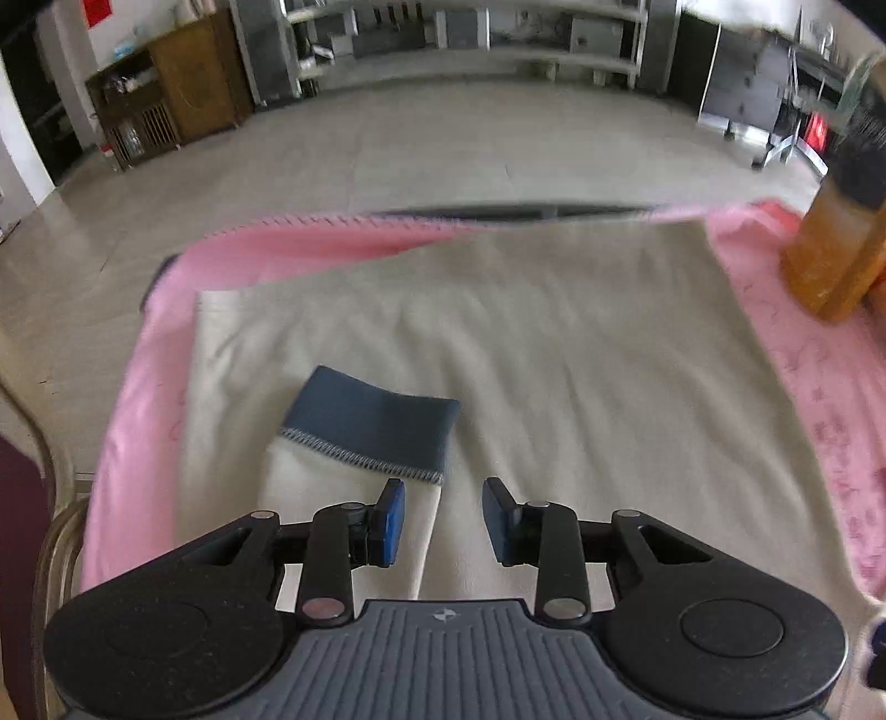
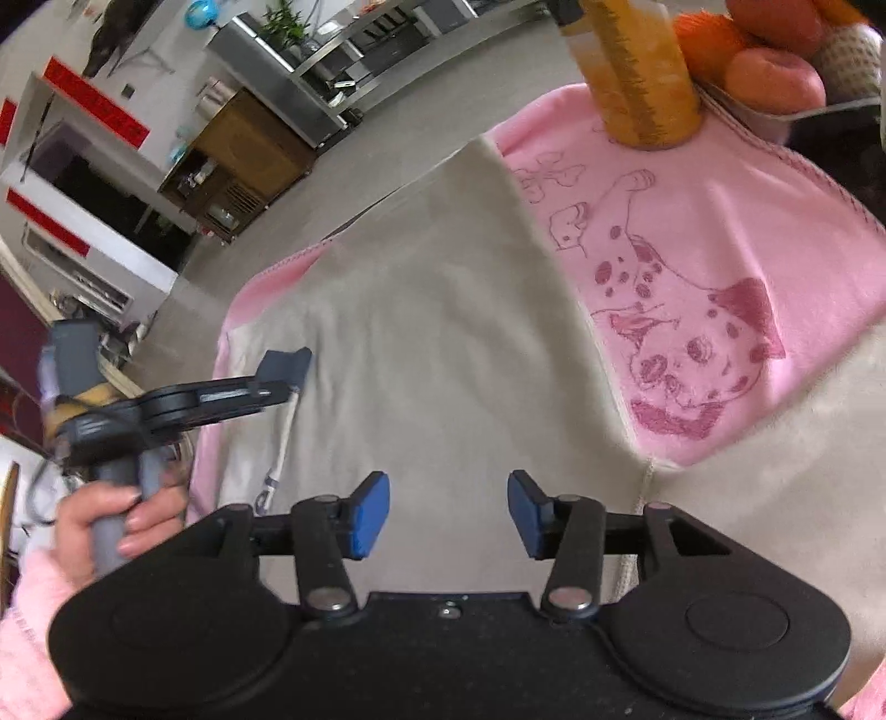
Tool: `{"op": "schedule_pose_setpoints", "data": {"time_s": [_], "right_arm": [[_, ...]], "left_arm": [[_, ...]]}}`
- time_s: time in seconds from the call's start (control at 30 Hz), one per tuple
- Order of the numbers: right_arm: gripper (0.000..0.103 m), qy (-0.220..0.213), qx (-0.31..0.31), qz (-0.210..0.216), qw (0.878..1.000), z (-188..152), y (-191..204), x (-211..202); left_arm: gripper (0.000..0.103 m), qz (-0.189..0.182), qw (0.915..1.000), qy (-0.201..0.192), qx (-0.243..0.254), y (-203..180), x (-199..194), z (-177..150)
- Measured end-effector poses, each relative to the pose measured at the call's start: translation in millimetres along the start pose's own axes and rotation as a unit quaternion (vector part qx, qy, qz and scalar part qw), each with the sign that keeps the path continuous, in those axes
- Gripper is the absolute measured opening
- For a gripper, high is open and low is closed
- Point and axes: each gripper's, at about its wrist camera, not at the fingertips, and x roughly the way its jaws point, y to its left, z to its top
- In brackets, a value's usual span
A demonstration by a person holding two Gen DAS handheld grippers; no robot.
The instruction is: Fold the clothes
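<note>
A cream garment lies flat on a pink cloth that covers the table. One sleeve is folded over the body, and its dark blue cuff lies just ahead of my left gripper. That gripper is open and holds nothing. In the right wrist view the same garment spreads below my right gripper, which is open too and empty. The left gripper shows there from the side, held by a hand in a pink sleeve, over the cuff.
The pink cloth carries a spotted dog print. An orange-yellow bottle stands at the table's far right corner, also the bottle in the right view, beside a bowl of fruit. A wooden cabinet and metal shelving stand beyond the floor.
</note>
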Motion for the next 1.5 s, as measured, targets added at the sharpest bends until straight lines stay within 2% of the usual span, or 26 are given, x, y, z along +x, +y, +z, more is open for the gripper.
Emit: {"op": "schedule_pose_setpoints", "data": {"time_s": [0.1,0.27,0.3,0.33,0.43,0.53,0.63,0.83,0.97,1.13,1.27,1.37,1.5], "right_arm": [[0.05,0.013,0.023,-0.007,1.0,1,-17,10],[0.052,0.01,0.014,-0.01,1.0,0,-16,7],[0.052,0.008,0.015,-0.007,1.0,-1,-16,6],[0.052,0.006,0.016,-0.005,1.0,-1,-16,4],[0.052,-0.001,0.019,0.004,1.0,-1,-17,1],[0.052,-0.023,0.009,0.016,1.0,-3,-11,-7],[0.052,-0.056,0.006,0.029,0.998,-10,1,-23],[0.051,-0.128,0.026,0.119,0.984,-40,47,-77],[0.051,-0.131,0.005,0.176,0.976,-56,100,-97],[0.051,-0.107,-0.039,0.208,0.971,-75,171,-92],[0.051,-0.074,-0.058,0.214,0.972,-93,212,-69],[0.051,-0.051,-0.068,0.212,0.973,-103,234,-51],[0.051,-0.025,-0.067,0.213,0.975,-113,250,-37]], "left_arm": [[0.031,0.023,0.9995,0.001,0.024,-8,16,4],[0.032,0.064,0.9959,-0.019,0.06,-19,27,1],[0.016,0.071,0.9952,-0.022,0.064,-20,26,1],[0.006,0.077,0.9946,-0.024,0.066,-21,25,1],[0.005,0.087,0.9929,-0.054,0.061,-12,5,0],[0.005,0.087,0.9896,-0.107,0.043,10,-45,-9],[0.005,0.081,0.9815,-0.172,0.022,44,-115,-29],[0.005,0.088,0.956,-0.278,-0.03,131,-255,-83],[0.005,0.12,0.94,-0.316,-0.047,182,-313,-118],[0.005,0.154,0.9326,-0.316,-0.08,251,-326,-157],[0.005,0.15,0.9316,-0.304,-0.132,312,-303,-187],[0.005,0.146,0.9314,-0.277,-0.185,354,-278,-206],[0.013,0.169,0.9262,-0.23,-0.246,387,-263,-233]]}}
